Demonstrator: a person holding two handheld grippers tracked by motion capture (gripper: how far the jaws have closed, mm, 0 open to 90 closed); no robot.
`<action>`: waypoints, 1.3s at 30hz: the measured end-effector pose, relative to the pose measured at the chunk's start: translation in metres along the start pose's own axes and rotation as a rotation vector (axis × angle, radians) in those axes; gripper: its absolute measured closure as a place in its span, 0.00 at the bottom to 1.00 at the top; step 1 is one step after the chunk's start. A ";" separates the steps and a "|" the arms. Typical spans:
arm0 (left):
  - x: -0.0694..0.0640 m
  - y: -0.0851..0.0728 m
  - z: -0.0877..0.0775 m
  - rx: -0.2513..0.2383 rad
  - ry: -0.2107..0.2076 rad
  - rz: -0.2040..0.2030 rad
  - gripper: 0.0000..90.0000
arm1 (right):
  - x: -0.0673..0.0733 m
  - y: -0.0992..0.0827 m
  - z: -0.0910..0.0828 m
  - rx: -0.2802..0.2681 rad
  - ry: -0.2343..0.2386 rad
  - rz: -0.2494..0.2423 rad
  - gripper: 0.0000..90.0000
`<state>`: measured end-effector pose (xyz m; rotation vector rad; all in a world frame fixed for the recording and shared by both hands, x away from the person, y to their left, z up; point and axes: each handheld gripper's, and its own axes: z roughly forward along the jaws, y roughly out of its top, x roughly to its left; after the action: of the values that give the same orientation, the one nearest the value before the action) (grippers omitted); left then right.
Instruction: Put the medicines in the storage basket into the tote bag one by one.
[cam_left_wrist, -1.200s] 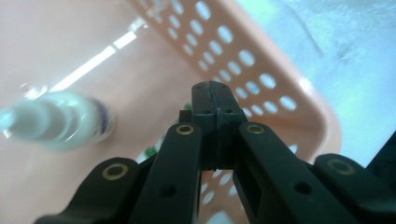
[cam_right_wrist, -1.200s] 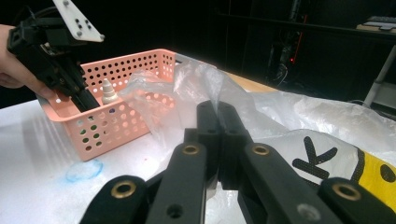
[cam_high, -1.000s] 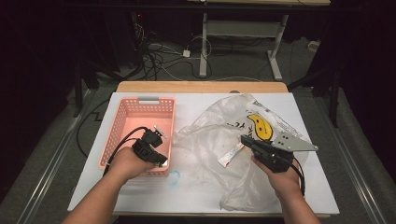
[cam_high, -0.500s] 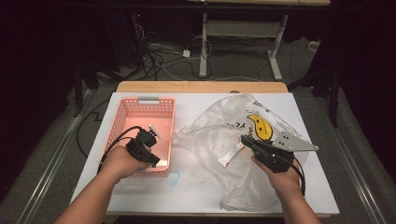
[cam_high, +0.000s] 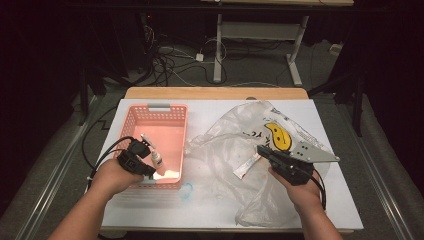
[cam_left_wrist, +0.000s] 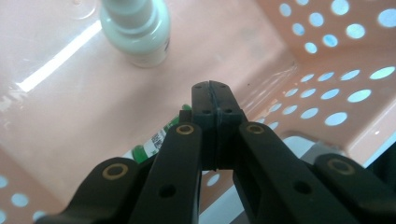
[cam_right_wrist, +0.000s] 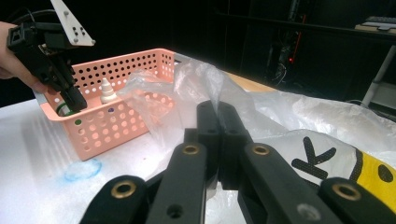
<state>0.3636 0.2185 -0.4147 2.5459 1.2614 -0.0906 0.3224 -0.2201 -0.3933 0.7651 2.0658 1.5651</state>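
Basket (cam_high: 160, 112) walls of pink mesh stand close around the left gripper (cam_high: 152, 167), which dips over the near rim with its jaws closed on a small green-labelled tube (cam_left_wrist: 154, 140), tip down near the basket floor. Just beyond it inside stands a pale dropper bottle (cam_high: 157, 160). Bare white table (cam_high: 215, 205) lies between the hands. At the right, the right gripper (cam_high: 264, 150) rests level on the crumpled plastic bag (cam_high: 225, 145), jaws closed on its film, pointing left
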 end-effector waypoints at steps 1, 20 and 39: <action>0.000 -0.001 0.000 -0.006 0.001 -0.001 0.98 | 0.000 0.000 0.000 0.000 0.000 0.001 1.00; 0.007 -0.020 -0.007 -0.147 0.101 -0.217 0.22 | 0.000 0.001 -0.001 -0.004 -0.001 0.006 1.00; 0.018 -0.006 0.017 0.070 0.002 -0.330 0.27 | 0.001 0.001 -0.001 -0.004 0.001 -0.001 1.00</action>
<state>0.3709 0.2306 -0.4360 2.3688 1.6958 -0.2058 0.3213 -0.2193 -0.3919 0.7624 2.0622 1.5694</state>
